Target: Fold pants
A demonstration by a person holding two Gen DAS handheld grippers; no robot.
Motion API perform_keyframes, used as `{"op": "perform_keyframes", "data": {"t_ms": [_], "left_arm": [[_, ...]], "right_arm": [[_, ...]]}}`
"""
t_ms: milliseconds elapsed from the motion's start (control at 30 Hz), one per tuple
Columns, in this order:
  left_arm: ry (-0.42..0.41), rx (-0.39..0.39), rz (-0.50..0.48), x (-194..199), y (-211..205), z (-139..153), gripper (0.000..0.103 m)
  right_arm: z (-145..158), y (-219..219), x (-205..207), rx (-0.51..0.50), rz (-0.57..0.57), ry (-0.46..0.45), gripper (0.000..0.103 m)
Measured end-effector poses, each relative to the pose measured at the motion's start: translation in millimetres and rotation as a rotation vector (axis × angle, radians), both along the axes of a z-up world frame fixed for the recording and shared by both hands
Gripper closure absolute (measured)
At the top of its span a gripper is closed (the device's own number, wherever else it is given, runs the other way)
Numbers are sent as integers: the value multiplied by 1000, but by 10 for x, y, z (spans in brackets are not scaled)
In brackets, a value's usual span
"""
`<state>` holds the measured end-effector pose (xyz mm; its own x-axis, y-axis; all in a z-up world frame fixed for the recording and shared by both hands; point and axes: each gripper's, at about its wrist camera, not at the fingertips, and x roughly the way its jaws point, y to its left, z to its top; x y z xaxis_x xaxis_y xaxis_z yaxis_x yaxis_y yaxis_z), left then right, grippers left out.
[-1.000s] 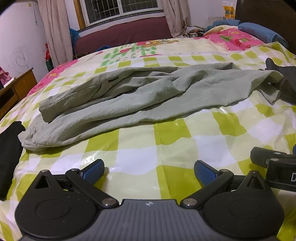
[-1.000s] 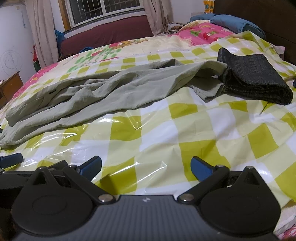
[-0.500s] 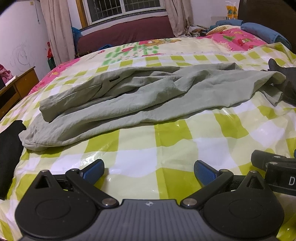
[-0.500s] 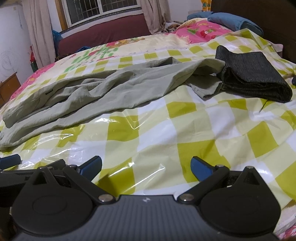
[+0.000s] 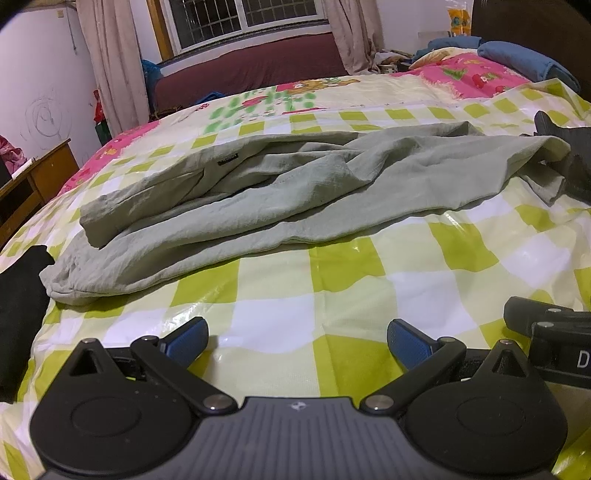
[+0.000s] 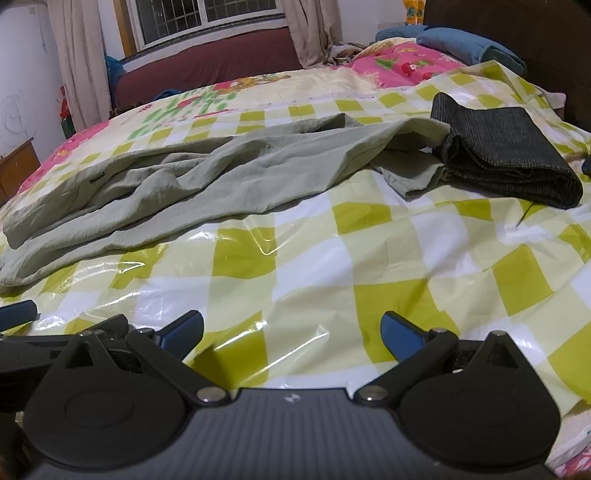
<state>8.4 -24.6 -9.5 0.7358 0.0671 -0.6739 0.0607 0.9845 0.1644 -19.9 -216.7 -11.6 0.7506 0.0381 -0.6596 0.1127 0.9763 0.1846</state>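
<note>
Left view only: a black cloth (image 5: pixel 18 314) lies at the left edge of the bed, just beside the waist end of the pants; a wooden desk (image 5: pixel 35 184) stands off the bed's left side; part of the right gripper (image 5: pixel 550 339) shows at the lower right.
Right view only: a folded dark grey garment (image 6: pixel 506 155) is seen whole, lying at the right, touching the pants' leg ends; a blue fingertip of the left gripper (image 6: pixel 16 312) shows at the far left edge.
Both views: a green-and-white checked plastic sheet (image 5: pixel 332 273) covers the bed; a barred window (image 5: pixel 240 18) with curtains and a maroon sofa (image 5: pixel 251 70) stand behind it.
Pants location: the grey-green pants (image 5: pixel 258 192) lie across the middle of the sheet, well ahead of both grippers, waist to the left, legs running right.
Pants look: crumpled and unfolded, one leg thrown loosely over the other, deep wrinkles along the length, a small dark label (image 5: pixel 228 158) near the waistband.
Left gripper fingers: the left gripper (image 5: pixel 295 341) has its blue pads (image 5: pixel 184 339) spread wide apart, nothing between them, hovering low over bare sheet.
Right gripper fingers: the right gripper (image 6: pixel 291 334) likewise has its pads (image 6: pixel 400 336) spread wide, holding nothing.
</note>
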Motion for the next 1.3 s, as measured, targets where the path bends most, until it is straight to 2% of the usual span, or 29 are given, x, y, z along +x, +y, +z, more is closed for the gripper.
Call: {"op": "perform_keyframes", "data": {"t_ms": [400, 633, 800, 900, 1000, 1100, 1133, 1200, 1233, 1267, 1300], "left_arm": [[2, 10, -28, -5, -6, 1, 0], [-137, 66, -88, 53, -22, 170, 0], [-187, 113, -155, 351, -109, 164, 0], [-199, 108, -194, 526, -158, 124, 0], [-189, 78, -204, 663, -167, 75, 0], [-175, 67, -216, 711, -184, 25, 0], [-174, 67, -220, 708, -194, 10, 0], [-173, 72, -230, 697, -214, -7, 0], [-170, 75, -237, 694, -227, -11, 0], [-168, 78, -240, 689, -243, -9, 0], [-166, 78, -245, 687, -247, 0, 0]], "right_arm": [[0, 8, -1, -1, 2, -1, 2], [167, -288, 160, 58, -29, -61, 2], [218, -841, 661, 164, -165, -63, 3], [193, -1190, 963, 267, -234, -57, 3], [101, -1431, 1259, 380, -256, -44, 6], [-6, -1552, 1523, 412, -292, -47, 18], [-42, -1597, 1608, 429, -305, -49, 25], [-97, -1662, 1723, 472, -328, -58, 46], [-120, -1717, 1785, 494, -339, -60, 79], [-130, -1776, 1837, 508, -358, -41, 100], [-116, -1822, 1863, 517, -382, -15, 99]]}}
